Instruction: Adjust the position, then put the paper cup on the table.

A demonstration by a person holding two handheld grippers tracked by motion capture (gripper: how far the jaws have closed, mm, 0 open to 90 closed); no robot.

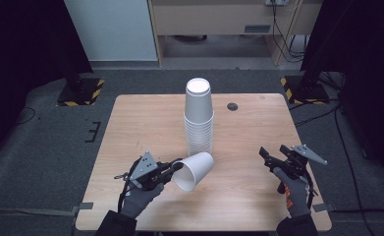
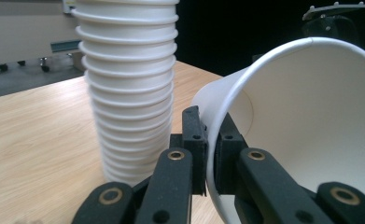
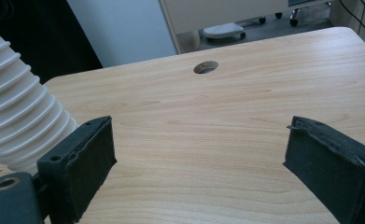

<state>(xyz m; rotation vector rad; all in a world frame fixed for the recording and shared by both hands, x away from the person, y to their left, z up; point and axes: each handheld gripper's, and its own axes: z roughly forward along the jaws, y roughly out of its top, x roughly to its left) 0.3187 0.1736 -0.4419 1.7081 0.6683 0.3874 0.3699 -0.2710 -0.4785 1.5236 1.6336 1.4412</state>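
Single cup [image 1: 194, 169] tipped sideways, inside bare

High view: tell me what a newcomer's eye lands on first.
The tall stack of white paper cups, upside down at the table's middle. Next, the single cup tipped on its side just in front of it, its rim pinched by the left gripper. The right gripper hangs open at the right.

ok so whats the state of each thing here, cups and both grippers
single cup: on its side, off the stack, pinched by its rim
cup stack: upside down, standing upright on the table
left gripper: shut on the single cup's wall
right gripper: open, nothing between its jaws
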